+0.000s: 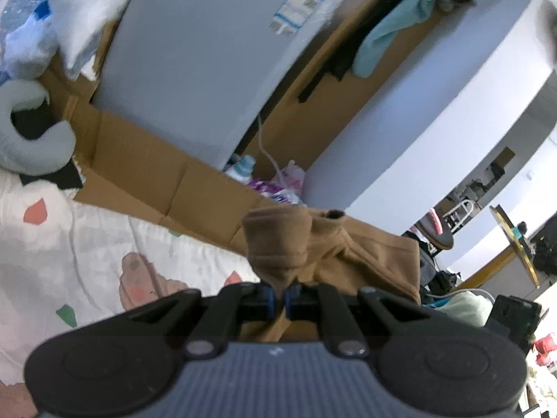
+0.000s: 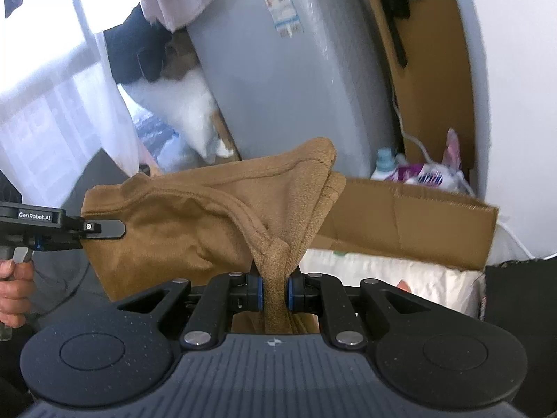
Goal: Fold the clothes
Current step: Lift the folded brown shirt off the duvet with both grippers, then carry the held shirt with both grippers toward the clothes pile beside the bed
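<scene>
At the bottom middle of the left wrist view, your left claw [image 1: 278,300] is pinching the brown top [image 1: 330,254]. Its blue pads are pressed nearly together on a thin bit of cloth. The top bunches up just above the claw, in the middle of the frame, with its folds spreading to the right.

At the bottom middle of the right wrist view, your right claw [image 2: 275,294] is pinching a thicker twist of the same top [image 2: 195,223]. The cloth stretches from there to the left side of the frame. There the left claw [image 2: 83,237] grips its far edge, and your hand [image 2: 14,289] shows at the left edge, holding the handle.

The bed [image 1: 87,244], with its white cover and coloured shapes, lies at the lower left of the left wrist view. Brown cardboard [image 1: 167,181] stands past it. A big grey box [image 1: 195,69] with a blue sticker fills the upper middle. A teal cloth [image 1: 407,17] hangs at the upper right. A blue-capped bottle [image 2: 383,163] sits at the middle right of the right wrist view.
</scene>
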Action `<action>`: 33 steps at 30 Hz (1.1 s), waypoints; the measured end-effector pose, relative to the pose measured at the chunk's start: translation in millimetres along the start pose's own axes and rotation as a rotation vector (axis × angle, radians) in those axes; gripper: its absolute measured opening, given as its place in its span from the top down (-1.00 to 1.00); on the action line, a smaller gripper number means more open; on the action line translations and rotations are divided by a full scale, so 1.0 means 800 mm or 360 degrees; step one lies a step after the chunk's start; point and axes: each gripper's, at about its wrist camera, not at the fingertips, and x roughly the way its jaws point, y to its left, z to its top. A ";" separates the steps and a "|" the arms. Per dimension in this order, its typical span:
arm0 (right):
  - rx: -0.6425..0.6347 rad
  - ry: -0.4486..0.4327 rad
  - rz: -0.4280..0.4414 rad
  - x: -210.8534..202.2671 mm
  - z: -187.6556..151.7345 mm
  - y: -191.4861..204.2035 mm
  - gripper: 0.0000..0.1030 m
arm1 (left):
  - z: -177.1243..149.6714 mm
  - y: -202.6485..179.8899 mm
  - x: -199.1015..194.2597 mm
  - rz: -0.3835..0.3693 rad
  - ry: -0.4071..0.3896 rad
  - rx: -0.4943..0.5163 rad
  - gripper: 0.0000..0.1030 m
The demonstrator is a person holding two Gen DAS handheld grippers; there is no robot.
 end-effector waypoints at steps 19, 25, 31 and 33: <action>-0.0014 -0.0191 -0.0199 -0.148 0.043 0.005 0.78 | 0.018 -0.114 -0.021 -0.0150 -0.0004 0.0168 0.89; 0.0018 -0.0236 -0.0253 -0.185 0.045 -0.012 0.78 | 0.022 -0.142 -0.006 -0.0235 0.0016 0.0212 0.89; 0.0003 -0.0237 -0.0348 -0.203 0.038 -0.042 0.78 | 0.018 -0.173 0.029 -0.0287 0.0079 0.0295 0.89; 0.0011 -0.0245 -0.0382 -0.212 0.034 -0.052 0.78 | 0.016 -0.184 0.045 -0.0315 0.0095 0.0307 0.89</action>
